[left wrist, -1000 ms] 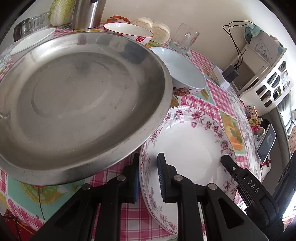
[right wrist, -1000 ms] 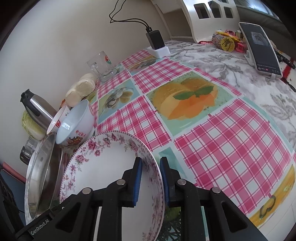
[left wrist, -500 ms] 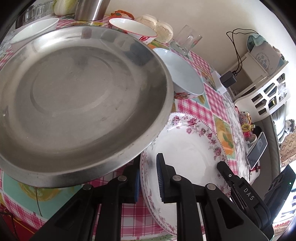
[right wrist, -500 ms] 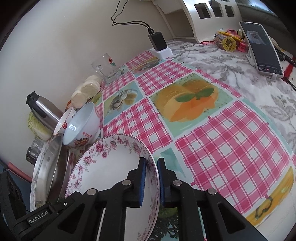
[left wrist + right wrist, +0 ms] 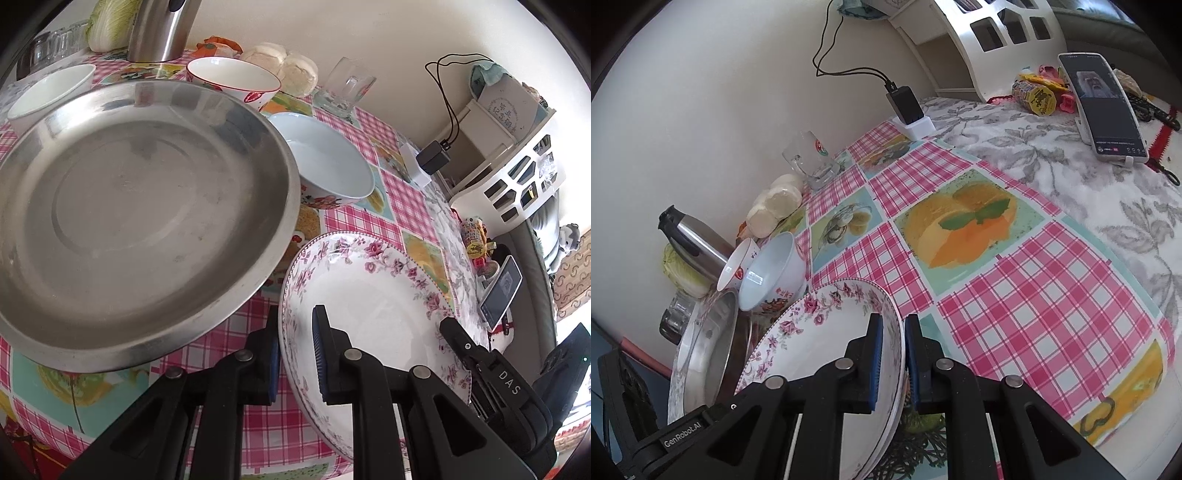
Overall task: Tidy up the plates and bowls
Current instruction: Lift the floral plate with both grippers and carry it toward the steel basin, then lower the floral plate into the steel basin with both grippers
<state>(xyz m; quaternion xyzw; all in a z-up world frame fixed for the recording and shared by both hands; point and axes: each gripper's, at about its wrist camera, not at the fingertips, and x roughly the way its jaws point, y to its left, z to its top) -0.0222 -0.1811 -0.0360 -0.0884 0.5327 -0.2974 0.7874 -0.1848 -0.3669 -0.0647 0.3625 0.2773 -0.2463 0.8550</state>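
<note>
- Two grippers now pinch the flowered plate [image 5: 373, 295]: left gripper [image 5: 295, 354] on its near-left rim, right gripper [image 5: 891, 363], jaws just closed, on its right rim.
- Plate tips up off the surface [image 5: 1034, 314], ready to carry, maybe onto the steel plate [image 5: 129, 206] left of it.

The right gripper [image 5: 891, 360], whose jaws stood a little apart around the rim of the floral plate [image 5: 373, 306] a second ago, has closed onto that rim, one blue pad inside the plate and one outside. In the left wrist view the plate now shows clear of the steel basin [image 5: 129, 221], where its near edge was tucked under the basin's rim before. Its right side looks raised off the checked tablecloth [image 5: 1034, 314], tilting the plate toward the basin.
</note>
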